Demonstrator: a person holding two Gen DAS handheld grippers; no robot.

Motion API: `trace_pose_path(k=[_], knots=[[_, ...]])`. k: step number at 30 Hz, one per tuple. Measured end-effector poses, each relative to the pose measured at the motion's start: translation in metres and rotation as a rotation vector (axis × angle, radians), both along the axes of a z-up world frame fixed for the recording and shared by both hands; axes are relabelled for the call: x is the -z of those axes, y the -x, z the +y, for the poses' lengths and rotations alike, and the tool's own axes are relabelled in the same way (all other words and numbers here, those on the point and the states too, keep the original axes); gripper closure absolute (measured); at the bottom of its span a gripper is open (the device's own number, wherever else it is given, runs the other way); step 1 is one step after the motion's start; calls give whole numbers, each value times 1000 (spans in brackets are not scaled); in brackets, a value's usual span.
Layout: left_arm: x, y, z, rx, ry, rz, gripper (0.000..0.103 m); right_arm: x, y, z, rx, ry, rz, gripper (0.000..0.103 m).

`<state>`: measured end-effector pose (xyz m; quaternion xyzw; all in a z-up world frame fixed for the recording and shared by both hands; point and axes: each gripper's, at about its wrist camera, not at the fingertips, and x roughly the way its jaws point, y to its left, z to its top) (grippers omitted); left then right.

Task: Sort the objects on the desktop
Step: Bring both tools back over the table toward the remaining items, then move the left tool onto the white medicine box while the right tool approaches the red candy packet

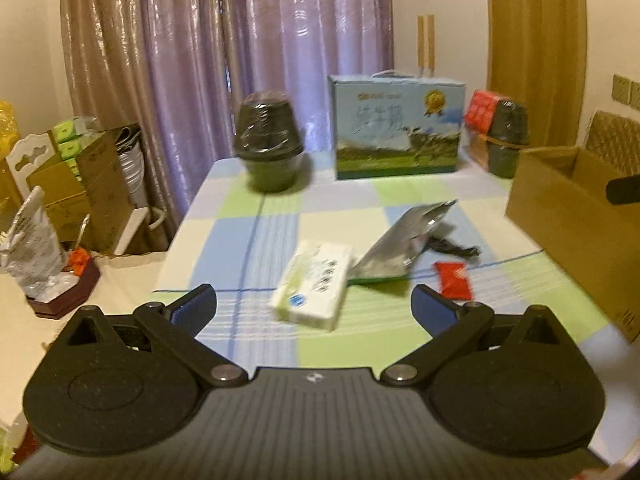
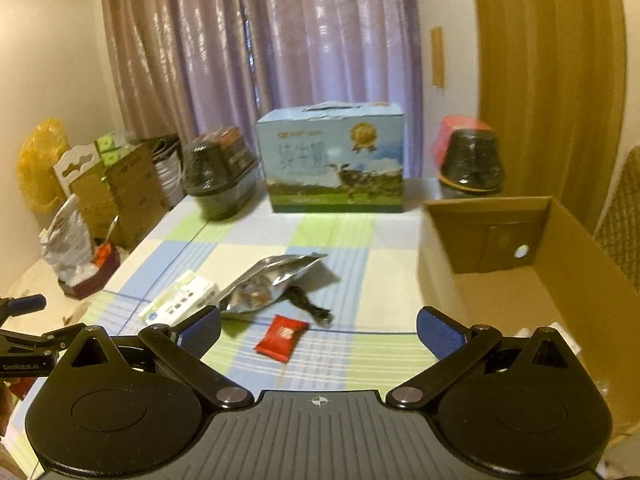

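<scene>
I count two tools, left tool [image 1: 314, 306] and right tool [image 2: 319, 330], each with jaws spread and empty. On the checked surface [image 2: 332, 236] I make it one white tissue pack [image 1: 312, 286], one silver foil pouch [image 2: 272, 282], one red sachet [image 2: 282, 338], one black cord bundle [image 2: 310, 304]. At the back, one blue milk carton box [image 2: 334, 160] and two dark wrapped pots [image 2: 218, 176] [image 2: 472, 162]. One open cardboard box [image 2: 560, 264] at the right.
</scene>
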<state>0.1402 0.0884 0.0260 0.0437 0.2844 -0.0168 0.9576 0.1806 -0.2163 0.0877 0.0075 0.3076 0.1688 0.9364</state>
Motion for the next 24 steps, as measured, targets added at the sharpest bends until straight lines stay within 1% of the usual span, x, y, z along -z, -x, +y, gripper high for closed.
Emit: trace_pose_path(k=[5, 12, 17, 20, 24], knots=[[10, -6, 14, 13, -4, 42, 1, 17, -5, 21, -26, 2, 27, 2], [24, -32, 18, 70, -52, 89, 1, 50, -19, 43, -30, 22, 61, 2], [37, -60, 25, 95, -5, 120, 1, 81, -34, 49, -13, 28, 87, 2], [47, -78, 24, 93, -10, 128, 2, 99, -42, 53, -4, 31, 95, 2], [56, -99, 18, 124, -21, 116, 3, 112, -59, 59, 0, 30, 103, 2]])
